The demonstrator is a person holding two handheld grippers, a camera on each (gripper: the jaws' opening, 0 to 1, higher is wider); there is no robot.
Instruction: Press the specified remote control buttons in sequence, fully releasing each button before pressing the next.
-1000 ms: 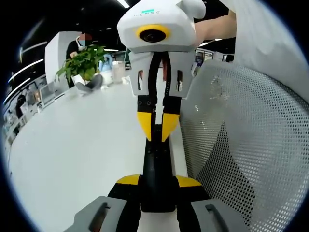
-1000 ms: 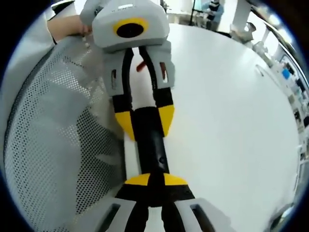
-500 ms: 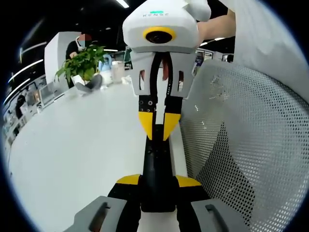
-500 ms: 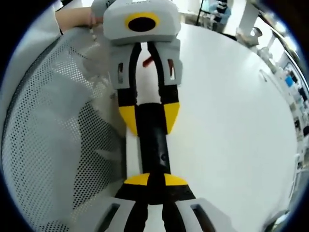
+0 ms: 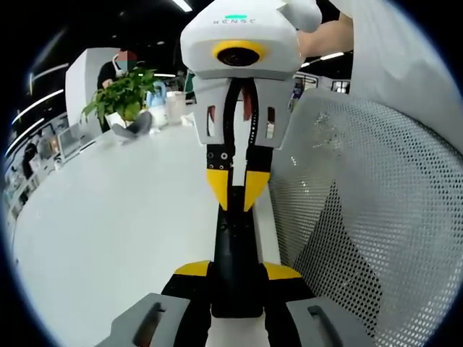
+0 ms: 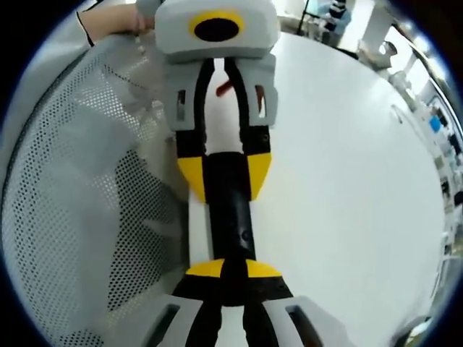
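Observation:
A slim black remote (image 5: 235, 249) lies lengthwise over the edge of a white table (image 5: 108, 217). My left gripper (image 5: 237, 270) is shut on its near end, a yellow-tipped jaw on either side. In the right gripper view the same left gripper (image 6: 224, 173) clamps the far end of the remote (image 6: 230, 213). My right gripper (image 6: 233, 270) is shut, its yellow tips together and resting on the remote's top face. From the left gripper view, the right gripper (image 5: 235, 196) points down onto the remote's far part. The buttons under the tips are hidden.
A white mesh chair back (image 5: 376, 217) stands close beside the remote; in the right gripper view the mesh chair back (image 6: 79, 217) is on the left. A potted plant (image 5: 123, 97) and a seated person (image 5: 119, 63) are at the table's far end. A hand (image 6: 116, 25) holds the left gripper.
The right gripper's view has edged a little closer to the left gripper along the remote. The left gripper keeps its hold, and the remote has not moved.

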